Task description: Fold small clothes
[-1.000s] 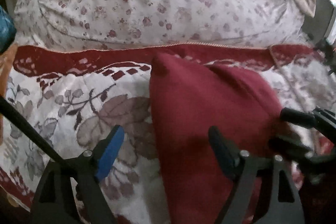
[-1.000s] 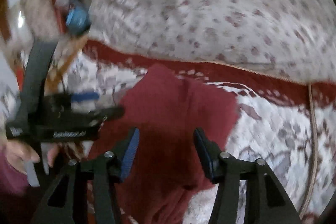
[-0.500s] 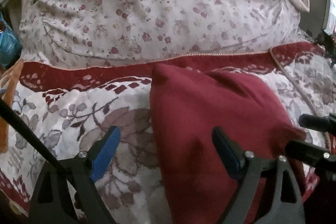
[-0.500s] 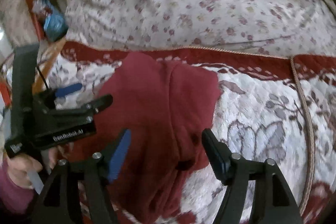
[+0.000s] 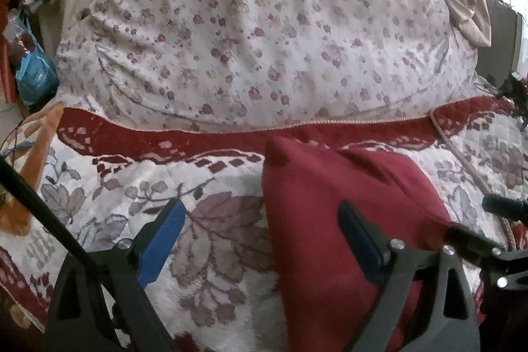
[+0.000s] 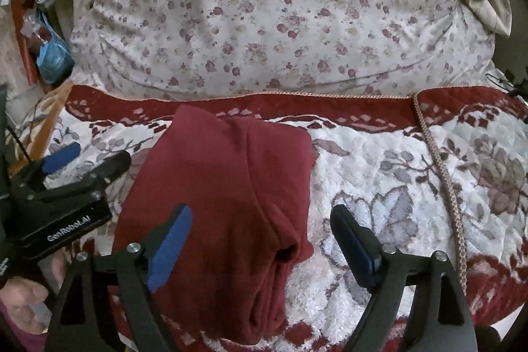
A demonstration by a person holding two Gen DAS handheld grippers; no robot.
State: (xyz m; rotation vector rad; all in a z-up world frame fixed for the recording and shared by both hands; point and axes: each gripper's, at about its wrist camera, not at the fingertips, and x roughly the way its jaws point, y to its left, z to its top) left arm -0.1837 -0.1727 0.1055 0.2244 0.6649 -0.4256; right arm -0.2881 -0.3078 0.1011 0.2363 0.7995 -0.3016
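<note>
Nearest, both grippers' fingers have just been spreading wide, gripping nothing: the right gripper point(image 6: 260, 240) straddles the near end of the maroon garment point(image 6: 227, 187), the left gripper point(image 5: 260, 236) its left edge. It lies folded on the bed quilt point(image 6: 396, 187); this piece looks finished. Beyond, the floral pillow point(image 6: 264, 15).

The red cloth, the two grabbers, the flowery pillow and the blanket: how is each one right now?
red cloth: folded, lying flat on the blanket, nobody holding it.
left gripper: open, jaws just widened, nothing pinched.
right gripper: open, jaws just widened, cloth below them but not pinched.
flowery pillow: puffed up, lying behind the blanket.
blanket: spread out under the cloth.
</note>
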